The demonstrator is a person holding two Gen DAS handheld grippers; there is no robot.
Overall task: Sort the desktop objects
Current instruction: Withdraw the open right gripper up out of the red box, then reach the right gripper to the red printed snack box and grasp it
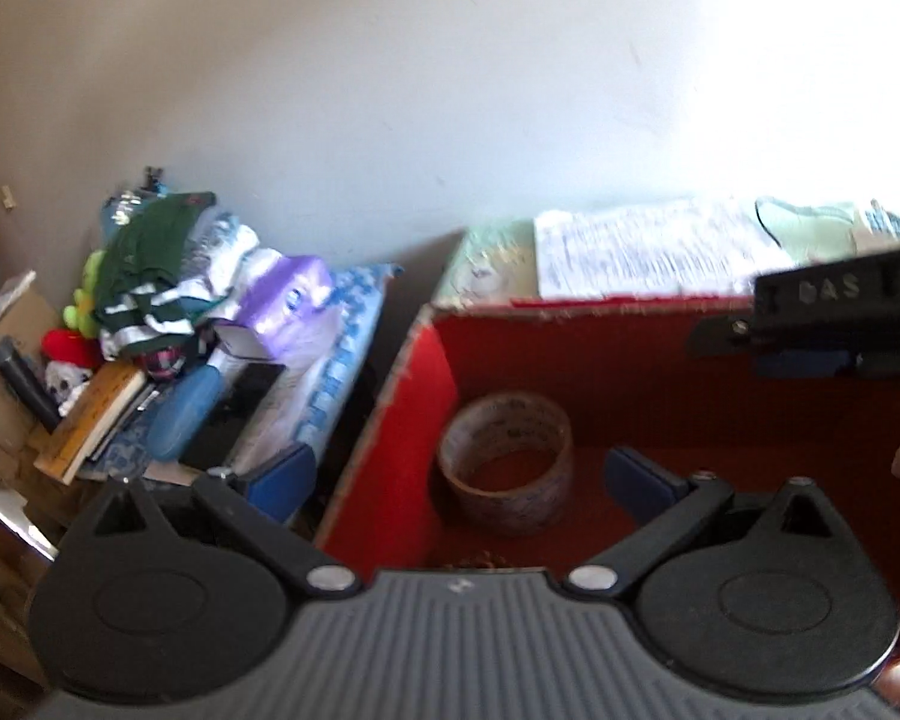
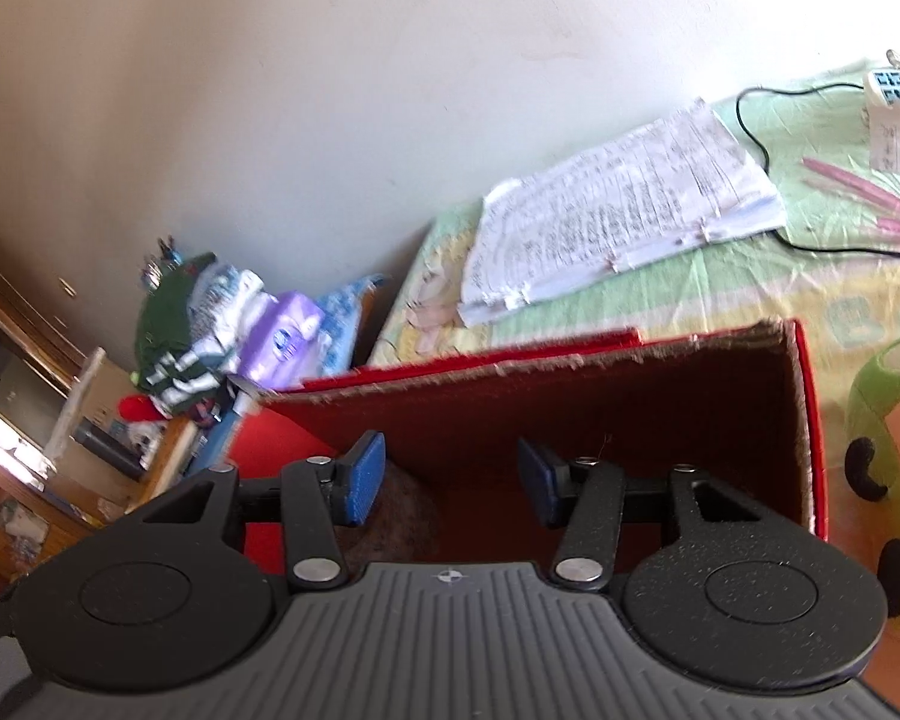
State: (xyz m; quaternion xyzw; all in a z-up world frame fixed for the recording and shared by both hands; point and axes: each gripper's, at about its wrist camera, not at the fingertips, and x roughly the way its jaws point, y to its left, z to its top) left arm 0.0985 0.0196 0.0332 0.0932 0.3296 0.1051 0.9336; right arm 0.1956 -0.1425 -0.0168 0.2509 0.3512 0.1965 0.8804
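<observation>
Both grippers were empty w/ jaws spread: left gripper (image 1: 459,471) over the red box's (image 1: 390,414) left wall, right gripper (image 2: 450,477) above its interior. Tape roll (image 1: 506,465) sat inside on the box floor. Probably between drop-offs; next move calls for reaching out to papers (image 2: 618,204) or plush toy (image 2: 888,480) beside the box.

My left gripper (image 1: 461,471) over the red box (image 1: 426,372)

My jaws are spread wide with nothing between the blue pads (image 1: 285,474); one pad hangs outside the box's left wall, the other inside. A tape roll (image 1: 506,468) lies on the box floor between them. My other gripper (image 1: 834,324) reaches in from the right above the box. Papers (image 1: 648,255) lie behind the box; clothes and books (image 1: 168,312) are heaped at the left.
</observation>
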